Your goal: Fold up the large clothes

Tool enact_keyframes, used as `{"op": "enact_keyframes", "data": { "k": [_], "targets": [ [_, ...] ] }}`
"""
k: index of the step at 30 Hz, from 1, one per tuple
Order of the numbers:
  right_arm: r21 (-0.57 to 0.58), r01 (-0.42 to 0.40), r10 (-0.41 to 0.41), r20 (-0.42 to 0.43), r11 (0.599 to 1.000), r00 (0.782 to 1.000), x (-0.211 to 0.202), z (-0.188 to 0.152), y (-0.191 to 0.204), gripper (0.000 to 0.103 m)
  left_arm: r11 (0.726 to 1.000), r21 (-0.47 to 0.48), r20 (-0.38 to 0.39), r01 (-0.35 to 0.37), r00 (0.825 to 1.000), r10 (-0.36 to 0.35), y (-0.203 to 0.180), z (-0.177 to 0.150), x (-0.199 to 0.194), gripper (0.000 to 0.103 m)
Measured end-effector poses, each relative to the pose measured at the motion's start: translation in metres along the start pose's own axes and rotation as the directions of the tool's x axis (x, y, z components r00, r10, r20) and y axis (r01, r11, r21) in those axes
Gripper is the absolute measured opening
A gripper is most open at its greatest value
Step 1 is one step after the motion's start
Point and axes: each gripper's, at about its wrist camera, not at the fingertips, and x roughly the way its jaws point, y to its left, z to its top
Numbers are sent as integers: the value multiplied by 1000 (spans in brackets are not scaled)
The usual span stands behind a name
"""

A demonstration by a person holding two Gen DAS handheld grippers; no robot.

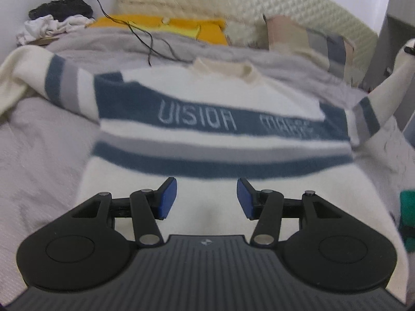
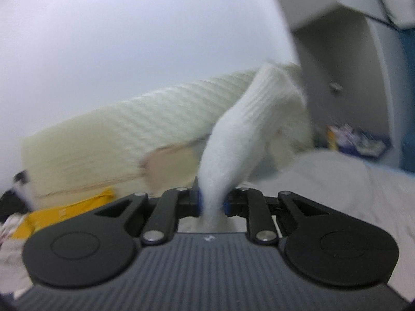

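A cream sweater [image 1: 207,98] with blue and grey stripes and the word "UISION" lies spread face up on the bed, collar at the far side. My left gripper [image 1: 207,199] is open and empty, hovering over the sweater's lower hem area. The sweater's right sleeve [image 1: 389,83] is lifted up off the bed at the right edge. In the right wrist view my right gripper [image 2: 212,202] is shut on that white sleeve [image 2: 241,129], which rises from between the pads.
A grey bedspread [image 1: 39,155] covers the bed. A quilted cream headboard [image 1: 259,2] stands behind. Yellow cloth [image 1: 181,28], a black cable [image 1: 145,36], a cardboard box [image 1: 285,31] and piled clothes [image 1: 57,18] lie at the far side. A green object [image 1: 407,215] sits at the right.
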Motion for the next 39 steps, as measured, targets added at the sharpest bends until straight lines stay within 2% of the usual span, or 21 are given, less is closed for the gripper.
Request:
{"op": "enact_keyframes", "data": {
  "k": [3, 8, 13, 16, 18, 21, 25, 28, 30, 32, 34, 36, 39],
  "targets": [
    [-127, -74, 75, 1, 989, 997, -15, 3, 68, 18, 999, -34, 13, 13, 1000, -12, 16, 8, -7, 57],
    [-265, -189, 188, -30, 946, 982, -59, -29, 166, 18, 996, -79, 46, 42, 998, -38, 42, 19, -21, 57],
    [-329, -287, 270, -98, 900, 958, -98, -93, 236, 18, 986, -160, 91, 54, 995, -40, 72, 24, -36, 57],
    [-378, -332, 294, -157, 864, 943, -116, -139, 264, 18, 968, -237, 102, 80, 993, -57, 91, 25, -39, 57],
    [-396, -363, 294, -224, 844, 929, -121, -172, 280, 18, 951, -289, 113, 105, 991, -75, 102, 23, -39, 57],
    [-404, -409, 298, -310, 818, 903, -131, -215, 292, 18, 936, -321, 112, 141, 988, -111, 106, 21, -38, 57],
    [-431, -454, 276, -413, 780, 868, -144, -265, 305, 20, 951, -273, 137, 144, 984, -110, 96, 21, -41, 57],
    [-414, -476, 270, -464, 776, 844, -143, -283, 304, 22, 947, -272, 139, 170, 981, -136, 93, 20, -36, 57],
    [-399, -484, 278, -472, 779, 836, -144, -281, 302, 23, 942, -272, 145, 195, 976, -160, 90, 20, -34, 57],
    [-358, -508, 306, -489, 783, 816, -145, -274, 298, 33, 945, -255, 155, 207, 973, -171, 86, 19, -33, 57],
    [-311, -542, 343, -512, 780, 788, -152, -270, 293, 64, 946, -236, 162, 221, 969, -186, 82, 20, -32, 57],
    [-289, -577, 379, -524, 764, 763, -165, -267, 285, 69, 945, -223, 178, 237, 964, -199, 78, 20, -35, 57],
    [-248, -620, 425, -540, 744, 726, -186, -261, 270, 69, 946, -194, 202, 260, 954, -221, 74, 20, -41, 57]
  ]
}}
